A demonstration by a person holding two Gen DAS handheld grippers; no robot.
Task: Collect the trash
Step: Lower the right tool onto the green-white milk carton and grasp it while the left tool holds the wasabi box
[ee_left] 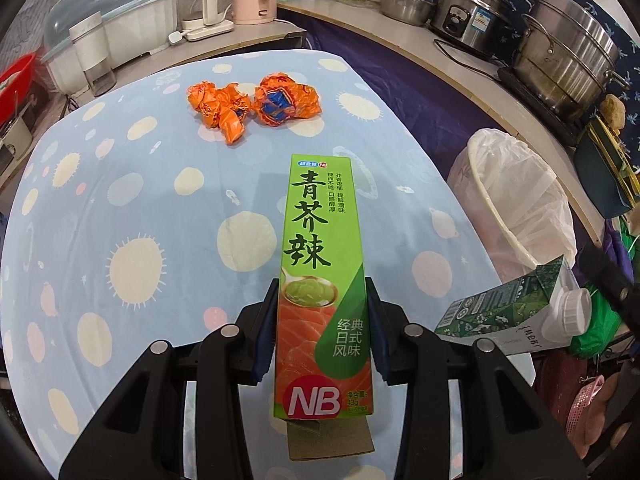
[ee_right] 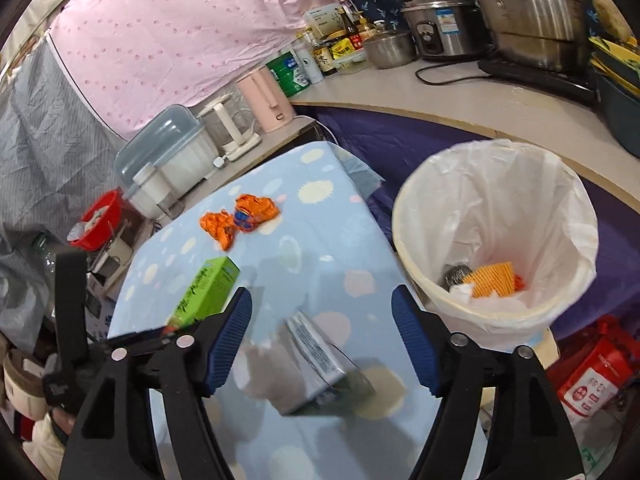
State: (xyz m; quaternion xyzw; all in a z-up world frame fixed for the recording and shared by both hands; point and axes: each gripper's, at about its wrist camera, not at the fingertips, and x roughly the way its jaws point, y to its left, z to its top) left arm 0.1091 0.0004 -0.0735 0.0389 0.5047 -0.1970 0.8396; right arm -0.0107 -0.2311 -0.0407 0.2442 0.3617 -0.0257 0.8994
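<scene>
Between the left gripper's (ee_left: 322,332) blue pads, the green wasabi box (ee_left: 322,280) is being clamped, its long axis pointing forward toward the orange wrappers (ee_left: 252,106) near the surface's (ee_left: 120,200) far edge. Beside the right edge, the lined bin (ee_right: 496,236) is being approached by the spread right gripper (ee_right: 322,336), with the carton (ee_right: 316,364) blurred between its pads, apparently released.

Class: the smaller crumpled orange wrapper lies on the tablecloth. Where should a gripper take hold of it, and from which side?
Grip the smaller orange wrapper across its crumpled middle, coming from above with the jaws straddling its narrow width. It lies low and lumpy, very near the bigger wrapper, so a side approach would likely nudge that.
</scene>
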